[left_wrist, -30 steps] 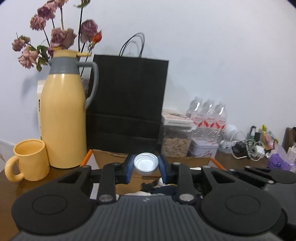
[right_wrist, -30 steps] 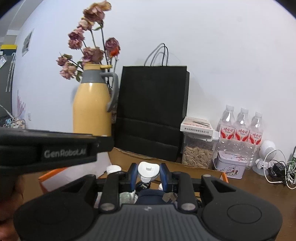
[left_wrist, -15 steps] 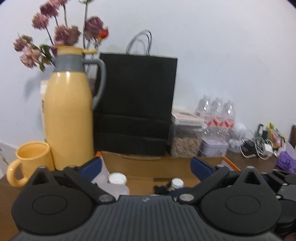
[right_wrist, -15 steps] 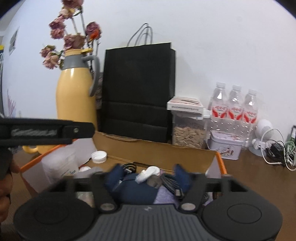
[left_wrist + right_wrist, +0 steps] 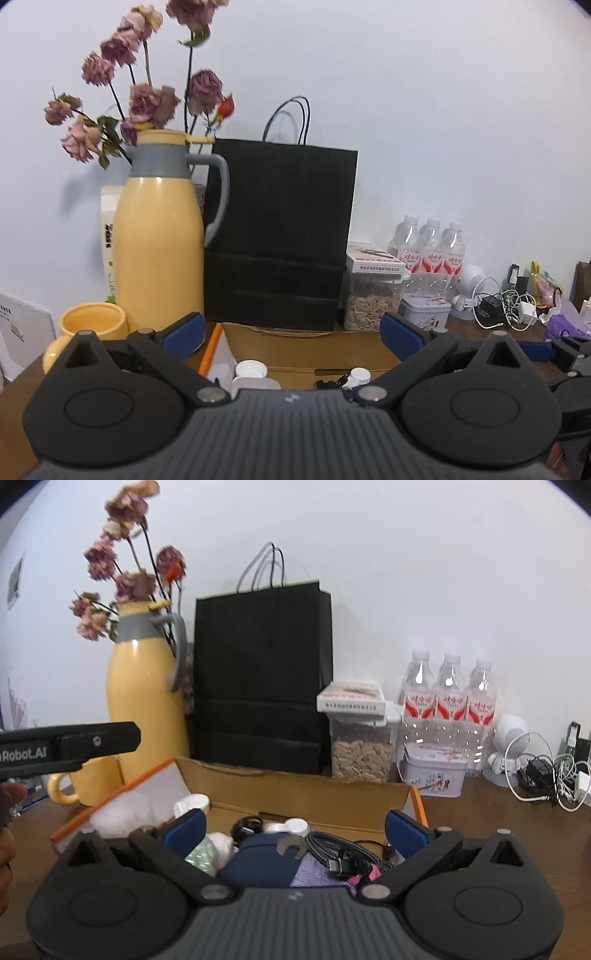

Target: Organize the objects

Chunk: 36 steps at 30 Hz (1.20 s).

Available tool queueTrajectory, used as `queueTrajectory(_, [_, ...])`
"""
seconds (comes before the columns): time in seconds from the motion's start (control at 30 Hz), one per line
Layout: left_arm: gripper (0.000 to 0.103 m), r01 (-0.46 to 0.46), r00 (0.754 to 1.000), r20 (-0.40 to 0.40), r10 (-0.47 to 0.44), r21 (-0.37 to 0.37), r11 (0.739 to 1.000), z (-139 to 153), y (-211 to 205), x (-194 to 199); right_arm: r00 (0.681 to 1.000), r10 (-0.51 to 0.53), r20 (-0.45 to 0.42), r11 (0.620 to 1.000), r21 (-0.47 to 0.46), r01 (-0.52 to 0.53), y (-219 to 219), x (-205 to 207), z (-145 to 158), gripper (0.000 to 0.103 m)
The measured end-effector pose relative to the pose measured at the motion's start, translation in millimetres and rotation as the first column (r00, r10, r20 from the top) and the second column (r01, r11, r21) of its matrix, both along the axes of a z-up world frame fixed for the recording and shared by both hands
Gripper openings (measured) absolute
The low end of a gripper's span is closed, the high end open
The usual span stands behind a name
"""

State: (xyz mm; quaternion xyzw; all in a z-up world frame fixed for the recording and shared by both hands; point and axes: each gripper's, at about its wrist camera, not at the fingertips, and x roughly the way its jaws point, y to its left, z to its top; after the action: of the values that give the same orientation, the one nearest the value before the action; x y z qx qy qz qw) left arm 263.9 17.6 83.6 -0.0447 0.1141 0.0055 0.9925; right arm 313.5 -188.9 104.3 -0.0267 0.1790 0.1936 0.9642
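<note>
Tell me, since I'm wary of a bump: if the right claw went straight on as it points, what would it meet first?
Likely the clutter in the cardboard box: the open, opening right claw tilts down over the navy pouch and braided cable. Depth is unclear.

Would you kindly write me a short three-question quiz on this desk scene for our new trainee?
1. True or false: the right gripper is clamped on the braided cable.
2. What stands directly right of the yellow thermos? A) black paper bag B) water bottles C) yellow mug
3. Fill in: the clear jar of seeds sits behind the open cardboard ___.

Key: 1 false: its jaws are opening, with nothing between the pads. 2 A. 3 box.
</note>
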Motion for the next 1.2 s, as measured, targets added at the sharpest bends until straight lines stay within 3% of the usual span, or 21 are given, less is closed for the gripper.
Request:
queueTrajectory(0.3, [0.103, -0.007, 0.994, -0.108, 0.005, -0.012, 1.0, -8, 11, -56, 0.999, 0.03, 0.019, 1.0, -0.009, -0.03, -9, -60, 18, 0.103])
queueTrajectory(0.6, [0.103, 0.002, 0.975, -0.222, -0.001, 0.003, 1.0, -28, 11, -114, 0.997, 0.047, -0.053, 0.999, -0.024, -0.048, -17, -116, 5, 0.103])
queueTrajectory(0.83, [0.103, 0.004, 0.965, -0.263, -0.003, 0.002, 1.0, -41, 6, -145, 0.993, 0.049, -0.104, 0.998, -0.031, -0.052, -18, -143, -5, 0.103])
queueTrajectory(1.2, [0.103, 0.008, 0.96, -0.28, -0.007, 0.005, 1.0, -47, 0, -160, 0.99, 0.046, -0.136, 0.998, -0.032, -0.051, -21, -161, -14, 0.103])
